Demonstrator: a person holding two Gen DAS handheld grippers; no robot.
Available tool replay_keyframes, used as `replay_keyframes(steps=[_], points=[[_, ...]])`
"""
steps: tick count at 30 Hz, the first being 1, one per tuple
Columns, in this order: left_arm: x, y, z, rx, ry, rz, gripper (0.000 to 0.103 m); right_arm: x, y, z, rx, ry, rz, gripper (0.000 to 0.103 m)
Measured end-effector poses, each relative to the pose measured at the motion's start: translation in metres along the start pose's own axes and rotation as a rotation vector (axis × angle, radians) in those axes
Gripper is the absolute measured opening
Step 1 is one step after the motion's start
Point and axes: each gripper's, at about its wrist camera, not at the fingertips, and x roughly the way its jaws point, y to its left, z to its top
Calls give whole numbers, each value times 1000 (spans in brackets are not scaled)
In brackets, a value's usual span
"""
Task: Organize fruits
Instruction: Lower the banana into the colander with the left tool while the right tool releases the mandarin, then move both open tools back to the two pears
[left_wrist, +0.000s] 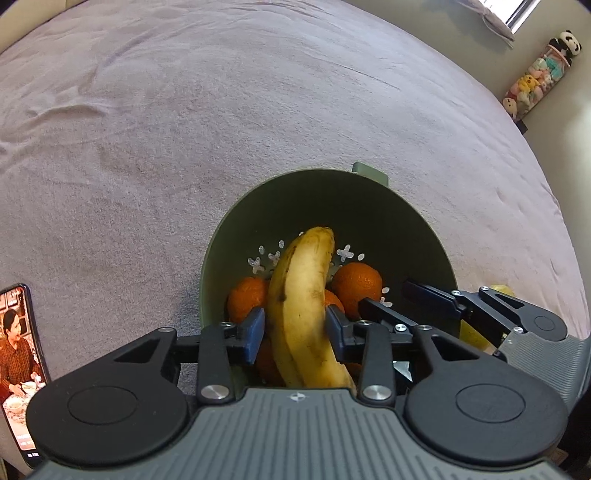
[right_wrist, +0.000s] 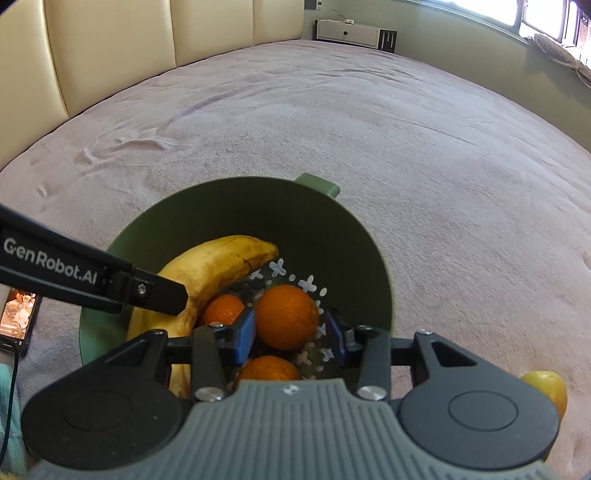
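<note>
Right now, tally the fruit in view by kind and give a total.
Bananas: 1, in the green bowl
Oranges: 3, in the bowl
Yellow fruit, kind unclear: 1, on the bedspread beside the bowl
Total: 5

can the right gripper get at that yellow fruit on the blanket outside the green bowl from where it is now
Probably yes, after a short shift. The right gripper sits over the green bowl with an orange between its jaws; the yellow fruit lies on the blanket just right of the bowl, with nothing covering it.
</note>
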Motion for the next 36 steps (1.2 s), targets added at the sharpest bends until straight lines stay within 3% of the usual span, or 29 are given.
replay_keyframes(steps=[5,11,18,36], points=[[-4,-14,-2,64,-25,51,42,-10,-1,0,7,-13,5,40],[-15,-31,-6,119,-85,63,51,-37,-7,-1,11,-57,-10,46],[-23,-58,-11,175,-158,31,57,-72,-32,-9,95,-109,-78,57],[-9,-139,-42,426,-195,-45,59,-109,-106,-69,290,-53,-251,60]])
